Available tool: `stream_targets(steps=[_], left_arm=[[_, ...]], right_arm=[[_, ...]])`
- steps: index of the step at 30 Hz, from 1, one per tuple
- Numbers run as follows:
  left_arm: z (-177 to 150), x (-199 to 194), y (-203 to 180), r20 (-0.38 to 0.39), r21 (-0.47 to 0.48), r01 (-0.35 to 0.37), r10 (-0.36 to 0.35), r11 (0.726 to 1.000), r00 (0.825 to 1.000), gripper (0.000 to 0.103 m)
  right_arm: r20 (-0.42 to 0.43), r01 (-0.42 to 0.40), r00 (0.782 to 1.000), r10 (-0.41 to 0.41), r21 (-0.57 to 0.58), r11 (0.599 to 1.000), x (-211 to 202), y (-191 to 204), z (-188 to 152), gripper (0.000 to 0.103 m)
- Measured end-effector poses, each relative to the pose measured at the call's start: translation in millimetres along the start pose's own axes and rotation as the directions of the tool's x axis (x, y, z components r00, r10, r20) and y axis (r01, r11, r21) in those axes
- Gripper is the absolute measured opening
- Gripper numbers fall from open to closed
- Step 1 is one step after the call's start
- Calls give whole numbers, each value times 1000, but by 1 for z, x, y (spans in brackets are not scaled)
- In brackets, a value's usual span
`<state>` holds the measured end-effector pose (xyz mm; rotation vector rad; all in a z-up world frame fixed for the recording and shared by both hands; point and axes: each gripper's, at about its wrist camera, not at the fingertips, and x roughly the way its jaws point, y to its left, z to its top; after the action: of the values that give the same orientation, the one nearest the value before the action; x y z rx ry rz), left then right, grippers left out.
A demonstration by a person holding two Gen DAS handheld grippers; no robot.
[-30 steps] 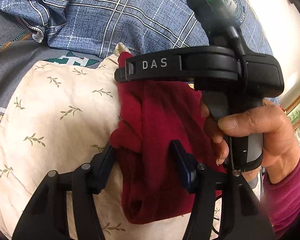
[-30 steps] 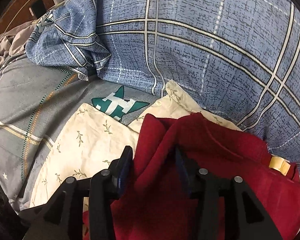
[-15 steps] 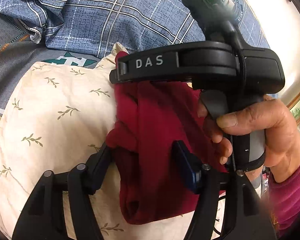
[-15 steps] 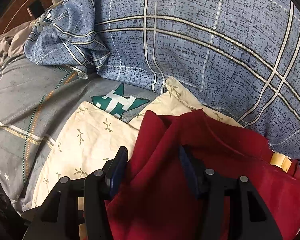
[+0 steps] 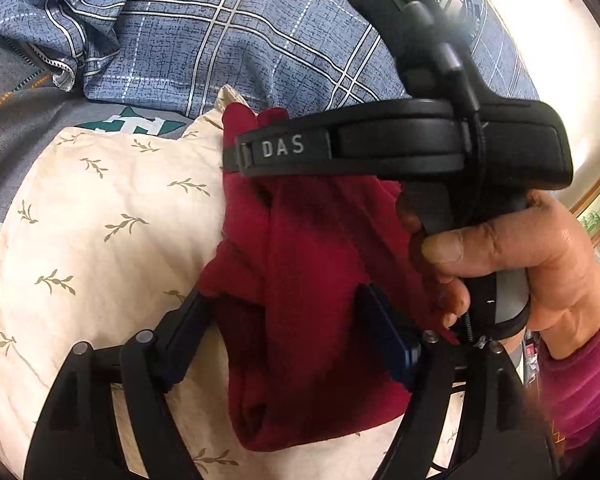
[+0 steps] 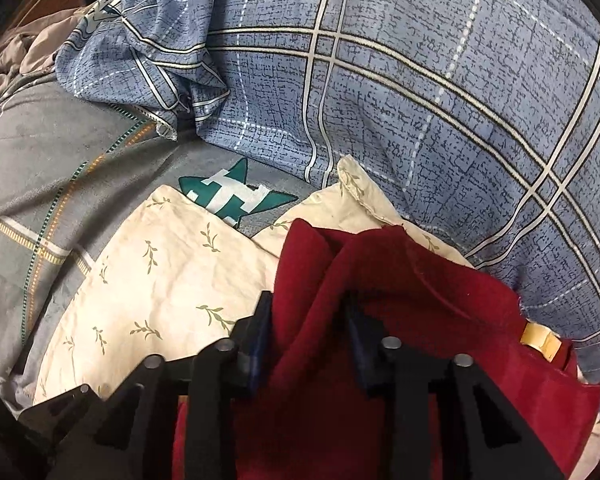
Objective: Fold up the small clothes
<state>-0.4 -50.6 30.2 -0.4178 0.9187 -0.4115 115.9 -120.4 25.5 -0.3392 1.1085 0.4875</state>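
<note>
A small dark red garment (image 5: 320, 280) lies bunched on a cream pillow with a leaf print (image 5: 100, 248). My left gripper (image 5: 284, 312) is open, its fingers straddling the garment's near part. My right gripper (image 6: 308, 316) also stands open astride a raised fold of the red garment (image 6: 380, 320), which carries a tan label (image 6: 540, 342) at its right edge. In the left wrist view the right gripper's black body, marked DAS (image 5: 400, 148), sits above the garment, held by a hand (image 5: 520, 264).
A blue plaid quilt (image 6: 400, 100) is heaped behind the pillow (image 6: 160, 280). A grey sheet with a green and white emblem (image 6: 236, 196) lies at the left. Crumpled grey cloth (image 6: 16, 64) lies at the far left.
The left gripper's fingers have spread a little wider around the garment. The right gripper has shifted slightly forward and right over the red fold. The garment stays on the pillow.
</note>
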Motion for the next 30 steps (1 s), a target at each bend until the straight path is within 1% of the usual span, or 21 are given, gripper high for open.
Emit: stream_targets(steps=[7,8,13,18,19,20,21,22,23,24,25,27,30], left_arm=[[3,5,-1,-1,14,-15,15,1000,1000,78],[3,5,-1,-1,17,-21,21,1000,1000,78],[3,8,-5,-4,46,-47,48,998,999,78],[5,8,-3,2,39,-48,48,998,999,77],[5,7,-3,6,41,-50,50,998,999,75],[5,7,-3,10,44,-57,56,997,998,69],[5,6,-4,14,50,-67,66,997,998,52],[2,1,-5,9,56,-61,60,997,998,42],[2,0,-7,0,56,-48,48,997,999,37],[2,-3,-10,-7,57,-42,42,997,999,26],[2,-5,-15,-8,64,-40,41,997,999,19],[2,-14,-30,10,110,-54,54,992,999,14],[2,-24,-57,24,181,-65,62,981,998,13]], right_arm=[[35,-40,999,38,51,998,-9,-12,-6,20],[50,-51,998,47,75,996,-13,-16,-9,19],[92,-83,993,72,120,989,-30,-24,-15,16],[144,-126,984,106,142,982,-51,-35,-21,15],[154,-136,982,113,151,979,-54,-36,-22,14],[165,-146,979,120,161,976,-57,-39,-24,14],[179,-160,975,129,175,971,-62,-43,-28,14],[189,-169,973,134,185,968,-65,-46,-30,13],[204,-187,968,146,200,962,-71,-50,-33,13],[215,-197,965,152,211,957,-72,-50,-35,13],[229,-208,961,156,223,952,-77,-54,-38,12],[256,-223,953,160,241,944,-86,-60,-44,12],[281,-236,946,162,255,938,-92,-67,-46,12]])
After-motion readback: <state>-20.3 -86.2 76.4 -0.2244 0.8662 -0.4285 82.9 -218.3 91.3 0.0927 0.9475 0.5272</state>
